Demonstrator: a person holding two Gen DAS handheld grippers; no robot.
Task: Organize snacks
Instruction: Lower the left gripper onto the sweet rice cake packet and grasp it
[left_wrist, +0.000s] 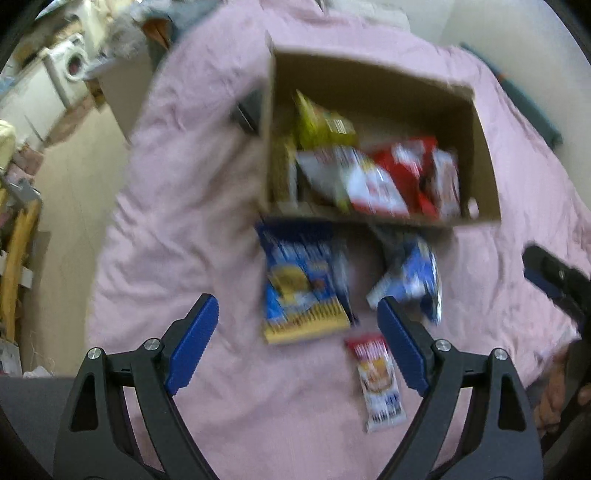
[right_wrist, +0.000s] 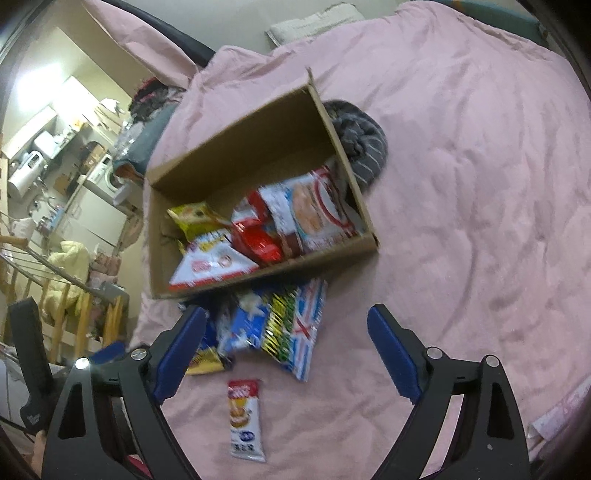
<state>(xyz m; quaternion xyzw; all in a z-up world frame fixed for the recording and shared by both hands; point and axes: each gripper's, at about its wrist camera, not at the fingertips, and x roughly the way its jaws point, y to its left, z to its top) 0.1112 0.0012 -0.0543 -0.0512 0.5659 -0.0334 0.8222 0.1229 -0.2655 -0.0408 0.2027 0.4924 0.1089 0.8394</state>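
Observation:
An open cardboard box (left_wrist: 480, 147) (right_wrist: 258, 122) stands on a pink bed cover and holds red, white and yellow snack packs (left_wrist: 373, 173) (right_wrist: 258, 229). In front of it lie a blue and yellow pack (left_wrist: 299, 284), a blue and white pack (left_wrist: 410, 280) (right_wrist: 247, 321), a striped green and white pack (right_wrist: 295, 325) and a small red and white sachet (left_wrist: 378, 380) (right_wrist: 243, 421). My left gripper (left_wrist: 299, 314) is open above the loose packs. My right gripper (right_wrist: 286, 325) is open above them too. Both are empty.
The pink cover (left_wrist: 177, 184) (right_wrist: 461, 166) spreads all round the box. A grey striped cloth (right_wrist: 362, 140) lies behind the box. The bed edge drops to the floor on the left, with a washing machine (left_wrist: 72, 62) and wooden rails (right_wrist: 55, 306) beyond.

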